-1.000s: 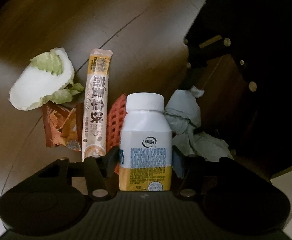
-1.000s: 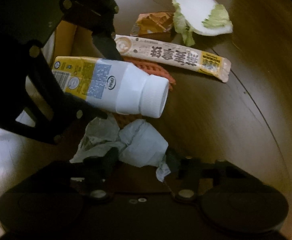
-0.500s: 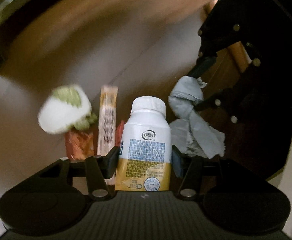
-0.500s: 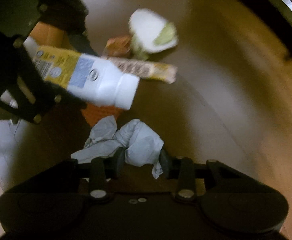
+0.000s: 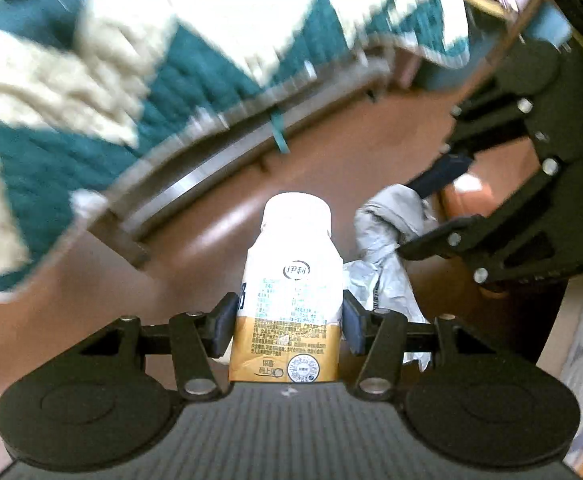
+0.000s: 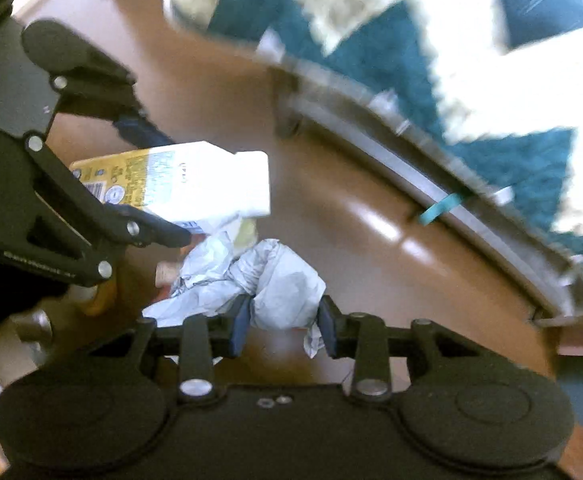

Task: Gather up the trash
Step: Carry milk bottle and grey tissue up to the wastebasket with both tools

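Observation:
My left gripper (image 5: 289,322) is shut on a white and yellow milk bottle (image 5: 291,292), held off the floor with its cap pointing away. My right gripper (image 6: 283,326) is shut on a crumpled grey-white paper wad (image 6: 279,284), also lifted. In the left wrist view the paper wad (image 5: 387,248) hangs just right of the bottle, pinched by the right gripper (image 5: 423,216). In the right wrist view the bottle (image 6: 195,180) lies sideways at the left, held in the left gripper (image 6: 155,184). The other trash on the floor is out of view.
A brown glossy floor (image 5: 323,160) lies below both grippers. A teal and cream patterned blanket (image 5: 91,80) hangs over a bed or sofa with a metal base rail (image 5: 195,176) across the back. The blanket (image 6: 491,60) also fills the upper right in the right wrist view.
Both grippers have lifted and tilted up with the bottle and the paper wad still held. The floor trash has dropped out of view and the bed edge has come in.

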Tool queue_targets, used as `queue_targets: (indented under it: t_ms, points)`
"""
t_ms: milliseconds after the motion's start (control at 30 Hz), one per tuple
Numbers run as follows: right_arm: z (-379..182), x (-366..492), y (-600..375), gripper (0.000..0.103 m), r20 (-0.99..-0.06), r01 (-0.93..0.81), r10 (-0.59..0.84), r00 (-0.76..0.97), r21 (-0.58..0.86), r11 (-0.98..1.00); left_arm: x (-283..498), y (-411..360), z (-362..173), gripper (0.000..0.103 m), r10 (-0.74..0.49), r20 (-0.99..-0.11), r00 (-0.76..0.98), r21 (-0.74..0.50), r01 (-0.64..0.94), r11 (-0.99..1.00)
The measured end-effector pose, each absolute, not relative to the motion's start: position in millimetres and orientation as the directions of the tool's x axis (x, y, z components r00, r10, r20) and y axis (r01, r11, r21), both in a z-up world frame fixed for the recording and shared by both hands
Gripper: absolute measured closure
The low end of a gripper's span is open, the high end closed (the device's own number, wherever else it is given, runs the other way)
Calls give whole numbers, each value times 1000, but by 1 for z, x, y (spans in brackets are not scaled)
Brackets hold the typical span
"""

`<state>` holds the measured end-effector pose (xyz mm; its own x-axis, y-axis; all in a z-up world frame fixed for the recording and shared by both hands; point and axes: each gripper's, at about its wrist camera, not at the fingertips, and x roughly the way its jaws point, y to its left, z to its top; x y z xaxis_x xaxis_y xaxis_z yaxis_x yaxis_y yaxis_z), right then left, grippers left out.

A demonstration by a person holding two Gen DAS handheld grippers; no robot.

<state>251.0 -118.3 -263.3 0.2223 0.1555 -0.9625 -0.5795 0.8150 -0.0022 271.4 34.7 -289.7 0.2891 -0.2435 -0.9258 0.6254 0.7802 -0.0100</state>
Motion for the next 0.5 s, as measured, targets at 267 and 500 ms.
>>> queue_targets:
  t_ms: [267,500]
  points:
    - [-142,225,-123,68,-857,-537,218,466,-78,840,240,27,-165,51,-229,-817,530,59,472,880]
    - [-59,196,-135,68,-757,-491,232,611,-132,861,211,15,-86,51,-217,-712,667,100,403,910]
